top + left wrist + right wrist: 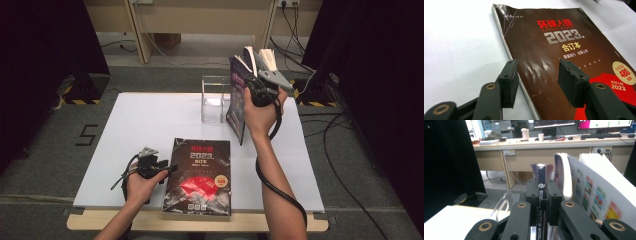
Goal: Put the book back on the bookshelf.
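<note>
The right hand-held gripper [261, 84] is up above the far right part of the table [140, 120]. Its jaws are clamped on the spine of a thin magazine [239, 97]. In the right gripper view the magazine [541, 185] stands upright between the two black pads. The pages on the right hang loose and fan open. Just left of it on the table stands a clear plastic holder [215, 100].

This magazine looks light and floppy. The spine is its stiffest part, so that is a good place to hold it. The loose pages could flap or catch on the holder's edge.

The left hand-held gripper [167, 167] rests low on the near left side of the table. Its jaws are apart and hold nothing. In the left gripper view the left hand-held gripper [537, 80] stands over the left edge of a thick dark book [564, 55]. This book [199, 175] lies flat near the front edge of the table. It looks heavier and stiffer than the magazine. Its shiny cover may be slippery. The cover is a bit creased at the corner. A good place to take it is the thick bound edge, not one thin page.
</note>
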